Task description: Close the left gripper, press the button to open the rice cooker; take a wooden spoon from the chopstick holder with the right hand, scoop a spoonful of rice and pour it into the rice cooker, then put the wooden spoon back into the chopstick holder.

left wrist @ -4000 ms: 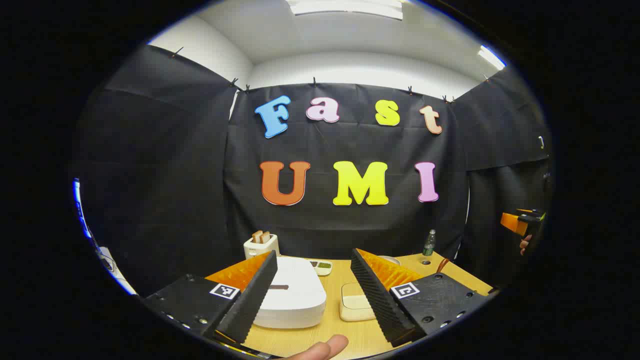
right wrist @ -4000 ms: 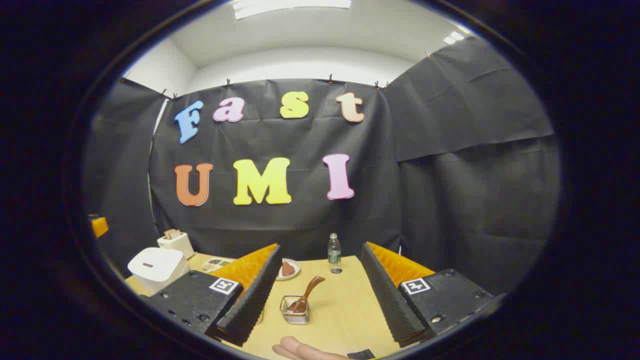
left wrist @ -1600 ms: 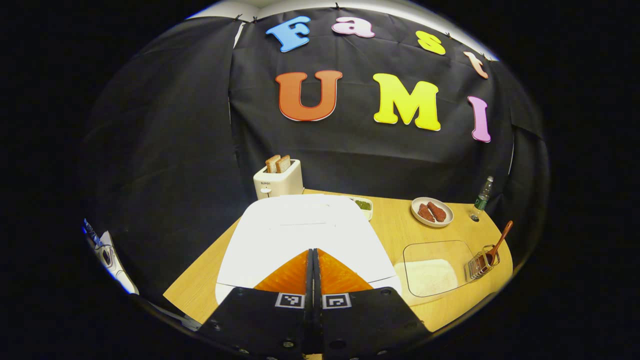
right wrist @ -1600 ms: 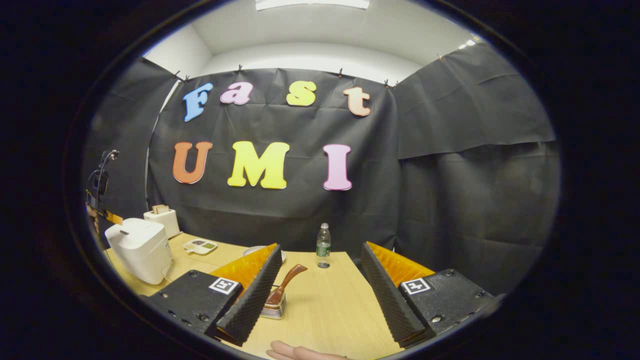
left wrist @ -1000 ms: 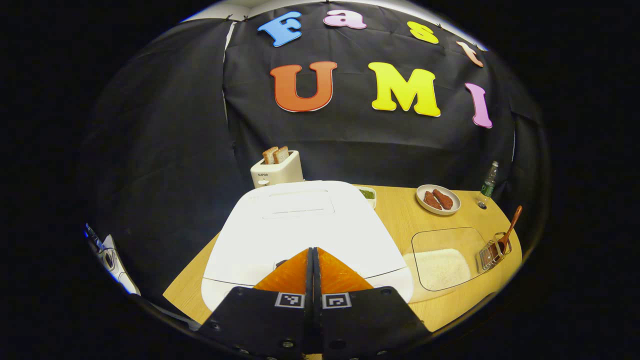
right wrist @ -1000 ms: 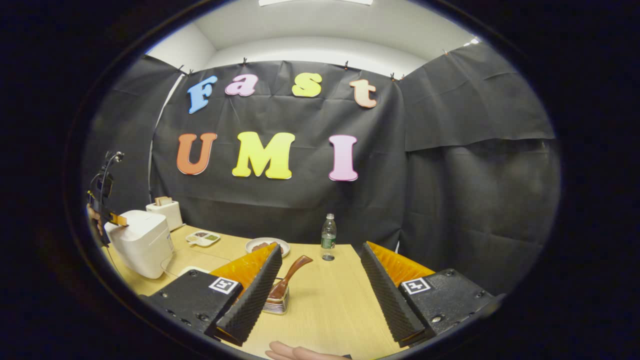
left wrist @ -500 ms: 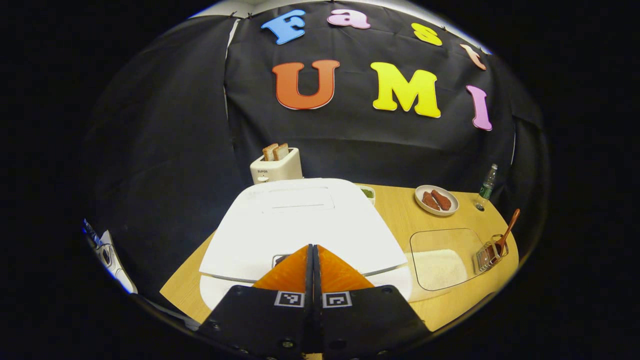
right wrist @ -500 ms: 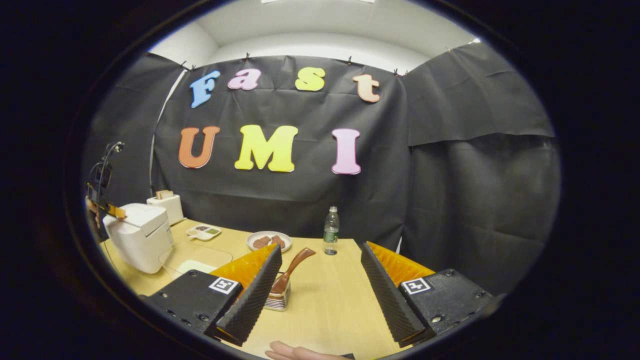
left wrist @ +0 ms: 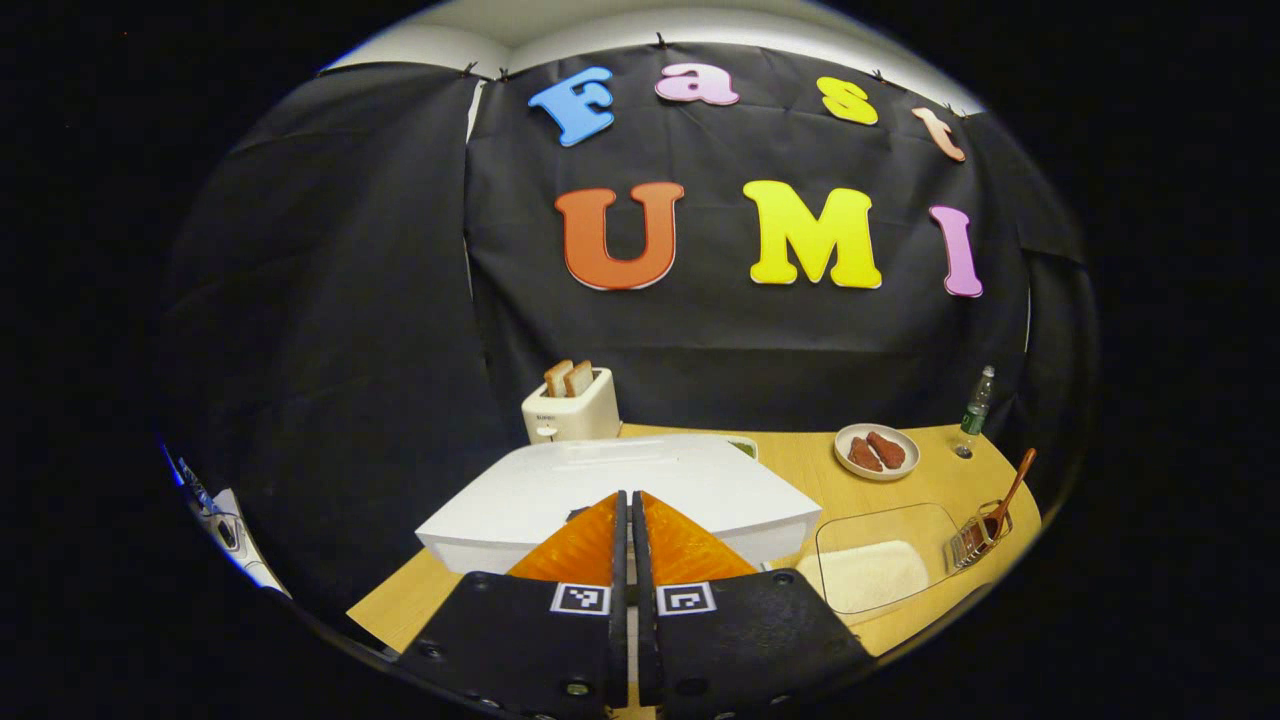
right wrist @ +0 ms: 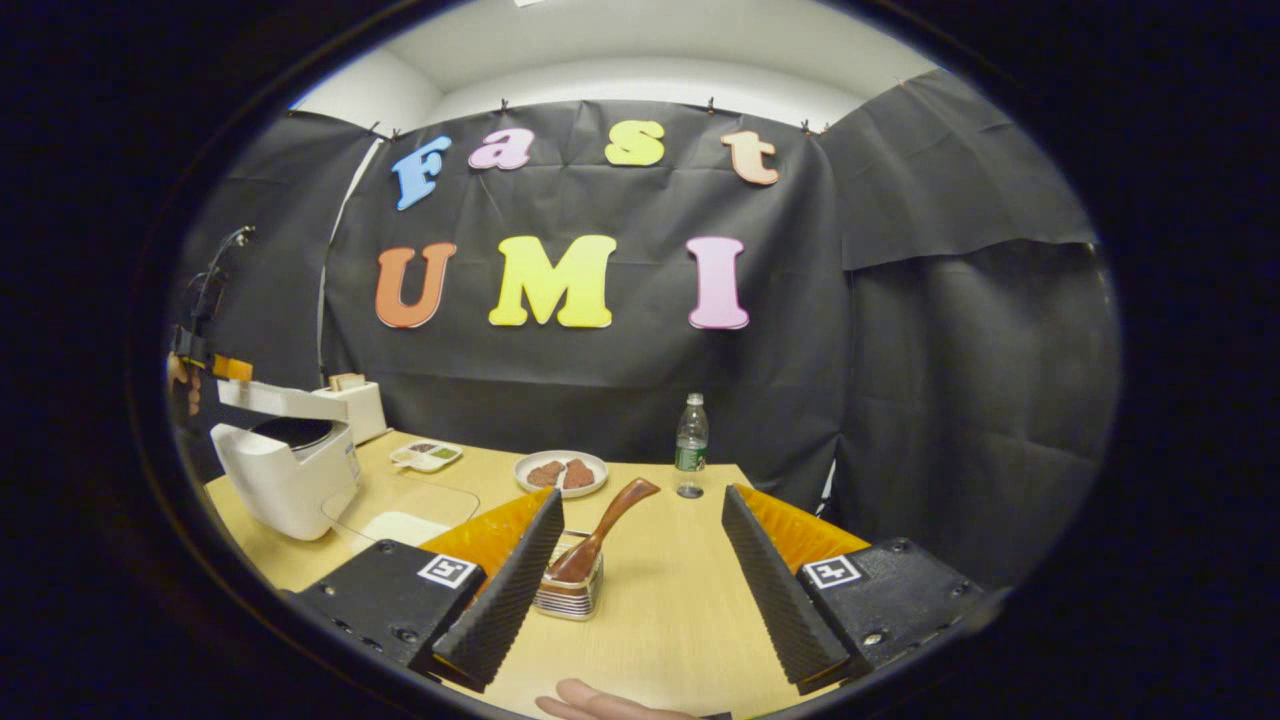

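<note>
The white rice cooker [right wrist: 285, 480] stands at the table's left, its lid [right wrist: 280, 400] lifted part way over the dark pot. In the left gripper view the lid [left wrist: 700, 490] slopes up just beyond my left gripper [left wrist: 630, 497], which is shut on nothing, its tip at the lid's front edge. That gripper also shows small as the left gripper [right wrist: 215, 365] above the cooker. The wooden spoon [right wrist: 600, 535] leans in the wire chopstick holder [right wrist: 568, 590]. My right gripper [right wrist: 642, 497] is open, low over the table, the holder beside its left finger [right wrist: 510, 590]. Rice lies in a clear container [left wrist: 880, 560].
A toaster [left wrist: 570, 410] with bread stands behind the cooker. A plate of meat [right wrist: 560, 472], a water bottle [right wrist: 688, 445] and a small divided dish [right wrist: 425, 455] sit toward the back. A person's fingertip [right wrist: 600, 705] shows at the bottom edge.
The cooker lid has sprung from flat to part open, and my shut left gripper has lifted with it. My right gripper has edged nearer the holder, still open.
</note>
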A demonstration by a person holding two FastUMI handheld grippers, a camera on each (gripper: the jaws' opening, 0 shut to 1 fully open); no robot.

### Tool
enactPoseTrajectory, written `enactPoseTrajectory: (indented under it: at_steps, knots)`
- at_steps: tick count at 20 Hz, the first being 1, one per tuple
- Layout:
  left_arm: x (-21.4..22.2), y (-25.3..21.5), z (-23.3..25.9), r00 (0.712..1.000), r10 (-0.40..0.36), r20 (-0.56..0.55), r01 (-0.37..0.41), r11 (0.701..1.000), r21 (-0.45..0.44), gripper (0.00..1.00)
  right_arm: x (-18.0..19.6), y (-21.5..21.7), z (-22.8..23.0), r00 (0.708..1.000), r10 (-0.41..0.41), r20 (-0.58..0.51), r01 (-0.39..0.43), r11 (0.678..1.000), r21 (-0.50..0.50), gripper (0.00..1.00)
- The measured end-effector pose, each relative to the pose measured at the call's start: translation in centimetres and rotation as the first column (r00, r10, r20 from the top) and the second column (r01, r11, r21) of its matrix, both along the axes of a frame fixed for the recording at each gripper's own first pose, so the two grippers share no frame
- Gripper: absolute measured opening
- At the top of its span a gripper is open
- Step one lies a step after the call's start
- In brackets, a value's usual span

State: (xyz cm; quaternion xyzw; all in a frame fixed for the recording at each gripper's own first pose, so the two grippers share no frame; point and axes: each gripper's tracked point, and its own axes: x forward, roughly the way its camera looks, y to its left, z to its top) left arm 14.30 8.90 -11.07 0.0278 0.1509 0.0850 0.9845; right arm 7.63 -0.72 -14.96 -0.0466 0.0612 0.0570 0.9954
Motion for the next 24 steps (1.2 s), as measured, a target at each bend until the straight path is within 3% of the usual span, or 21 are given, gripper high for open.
enactPoseTrajectory:
  at_steps: [1,4,5,7,8,17,18,20,21,24]
  knots:
    - [-0.7,-0.2,0.6,1.000,-0.003,0.016,0.003,1.000,-0.013,0.03,0.5,0.2,-0.6,1.000,0.005,-0.008,-0.005,1.000,0.007,1.00]
    - [-3.7,-1.5,2.5,0.998,-0.025,0.052,0.027,0.999,-0.043,0.39,2.0,1.2,-2.4,0.999,0.027,-0.035,-0.026,0.999,0.026,1.00]
    - [-4.6,-1.9,3.0,0.997,-0.030,0.070,0.033,0.999,-0.043,0.46,2.5,1.7,-3.1,0.998,0.037,-0.046,-0.036,0.999,0.034,1.00]
    - [-6.3,-2.6,4.1,0.993,-0.046,0.112,0.050,0.998,-0.032,0.77,3.6,2.4,-4.7,0.996,0.052,-0.077,-0.048,0.998,0.047,1.00]
    - [-7.6,-2.7,4.4,0.991,-0.039,0.130,0.043,0.999,-0.027,0.96,4.1,2.8,-5.4,0.994,0.058,-0.093,-0.052,0.997,0.060,1.00]
    - [-18.8,-6.2,5.4,0.954,-0.137,0.266,0.135,0.991,0.025,0.96,10.4,4.8,-11.2,0.971,0.067,-0.228,-0.021,0.980,0.196,1.00]
    - [-19.9,-6.4,5.6,0.949,-0.143,0.281,0.141,0.990,0.026,0.96,11.0,4.6,-11.7,0.967,0.059,-0.249,-0.003,0.975,0.220,0.96]
    - [-21.6,-6.7,5.5,0.940,-0.162,0.301,0.160,0.987,0.030,0.95,12.0,4.8,-12.1,0.962,0.060,-0.267,0.018,0.959,0.282,0.95]
    - [-22.3,-6.8,5.3,0.937,-0.172,0.306,0.170,0.985,0.034,0.96,12.4,5.1,-12.1,0.962,0.070,-0.264,0.013,0.954,0.301,1.00]
    - [-24.0,-6.3,5.2,0.929,-0.175,0.327,0.173,0.984,0.034,0.96,13.6,5.7,-12.9,0.955,0.069,-0.288,0.024,0.952,0.306,0.99]
